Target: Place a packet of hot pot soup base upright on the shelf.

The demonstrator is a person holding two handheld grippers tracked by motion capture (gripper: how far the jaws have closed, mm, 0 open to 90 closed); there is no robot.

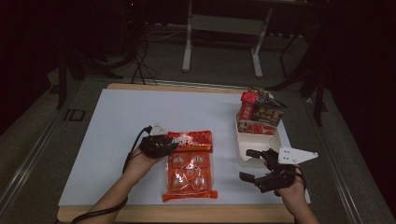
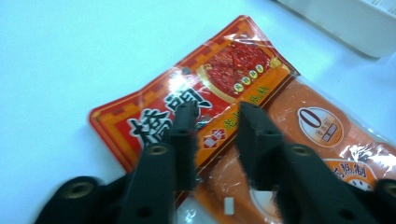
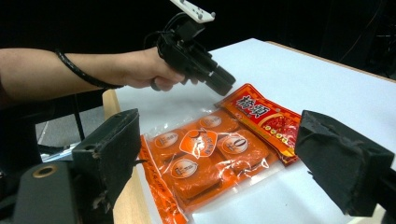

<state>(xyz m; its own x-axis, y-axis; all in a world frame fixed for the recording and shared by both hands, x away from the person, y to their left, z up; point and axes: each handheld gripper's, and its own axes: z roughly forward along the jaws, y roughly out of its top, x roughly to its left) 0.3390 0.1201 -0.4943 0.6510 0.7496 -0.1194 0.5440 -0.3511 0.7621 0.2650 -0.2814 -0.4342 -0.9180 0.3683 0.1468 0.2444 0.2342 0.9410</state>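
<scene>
White sheeting covers my desk (image 1: 121, 140), with a strip of pale wood showing along the near edge and dark floor all around. Nearest to me, at the right, my right tool (image 1: 254, 165) hangs above the white surface with its jaws spread wide, nothing between them; its grey three-cornered plate (image 1: 297, 155) sits on top. From the right gripper view those jaws frame the orange snack packet (image 3: 210, 154) from well apart.

That packet lies flat near the front middle of the desk, a clear pouch of round orange pieces with a red printed header at its far end. My left tool (image 2: 215, 123) is over that header (image 2: 205, 88), coming in from the packet's left side. Its jaws stand parted, one on each side of the printed label. I cannot tell whether the tips touch the film. Nothing is gripped.

Farther back on the right stands a white tray (image 1: 276, 142), just beyond my right tool. Red and dark snack packs (image 1: 259, 112) are stood up in its far end.

Beyond the desk, a pale metal frame (image 1: 224, 37) stands on the floor.
</scene>
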